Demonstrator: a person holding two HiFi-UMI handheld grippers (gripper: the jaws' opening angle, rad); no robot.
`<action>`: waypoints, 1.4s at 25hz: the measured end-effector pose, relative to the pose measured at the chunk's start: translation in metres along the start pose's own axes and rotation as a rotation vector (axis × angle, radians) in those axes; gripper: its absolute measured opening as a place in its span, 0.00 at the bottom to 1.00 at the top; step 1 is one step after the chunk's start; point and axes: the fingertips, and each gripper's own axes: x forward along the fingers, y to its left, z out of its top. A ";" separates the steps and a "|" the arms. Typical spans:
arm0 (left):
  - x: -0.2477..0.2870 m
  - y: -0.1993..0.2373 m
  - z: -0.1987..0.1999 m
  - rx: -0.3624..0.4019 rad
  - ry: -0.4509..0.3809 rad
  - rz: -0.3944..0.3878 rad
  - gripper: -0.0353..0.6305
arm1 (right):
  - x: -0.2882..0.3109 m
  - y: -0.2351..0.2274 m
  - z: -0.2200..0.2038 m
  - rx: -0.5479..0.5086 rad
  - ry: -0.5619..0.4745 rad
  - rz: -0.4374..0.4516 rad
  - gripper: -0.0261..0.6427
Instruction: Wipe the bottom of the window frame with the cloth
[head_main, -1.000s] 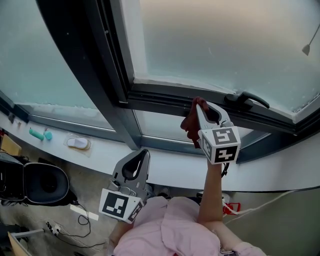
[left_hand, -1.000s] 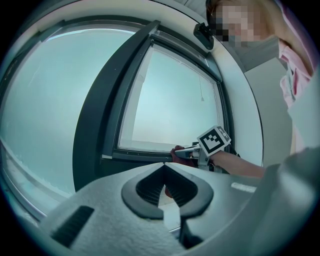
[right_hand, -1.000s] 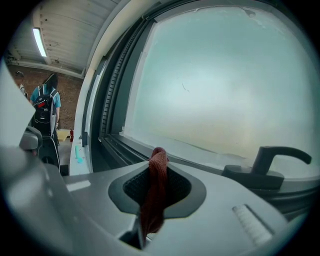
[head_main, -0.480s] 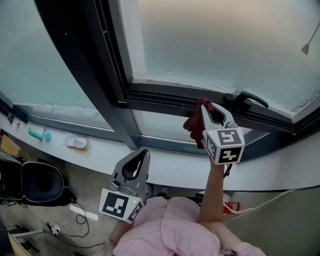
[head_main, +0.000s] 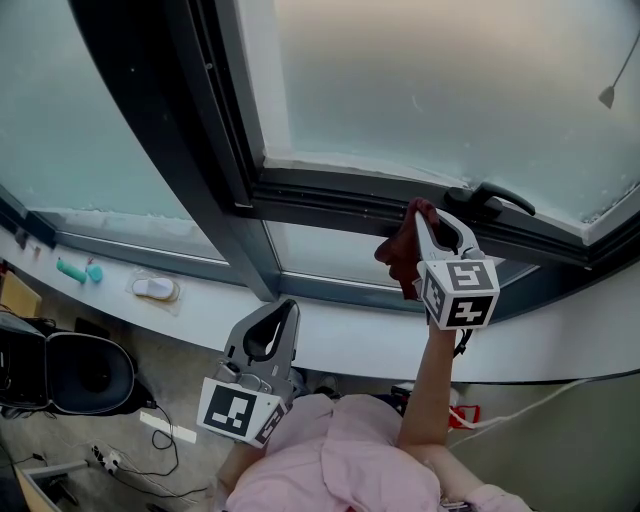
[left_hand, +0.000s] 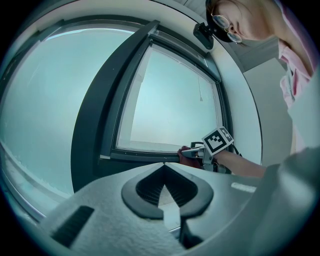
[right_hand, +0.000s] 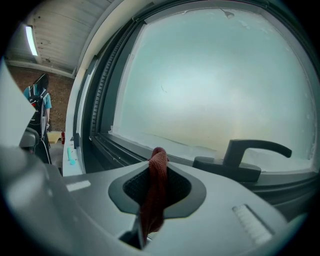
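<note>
Cloth (head_main: 400, 252) sits pinched in your right gripper (head_main: 420, 210), against the window frame's bottom rail (head_main: 320, 195) beside the handle (head_main: 495, 197). The wipe seems mid-course. Your left gripper (head_main: 288, 306) is closed and empty.

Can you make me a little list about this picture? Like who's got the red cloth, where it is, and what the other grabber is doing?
cloth: dark red, pinched in the right gripper, hanging below it
right gripper: shut on the cloth, tips up at the bottom window frame, just left of the black handle
left gripper: shut, holding nothing, low near the person
windowsill: a teal thing and a small white thing, far left
</note>
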 end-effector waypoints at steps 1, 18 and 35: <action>0.000 0.000 0.000 0.000 0.000 -0.001 0.05 | -0.001 -0.001 0.000 0.002 0.000 -0.003 0.12; 0.002 -0.007 0.000 0.004 0.001 -0.018 0.05 | -0.010 -0.022 -0.006 0.019 0.003 -0.042 0.12; -0.001 -0.006 0.001 0.004 -0.004 -0.005 0.05 | -0.020 -0.043 -0.011 0.047 0.005 -0.089 0.12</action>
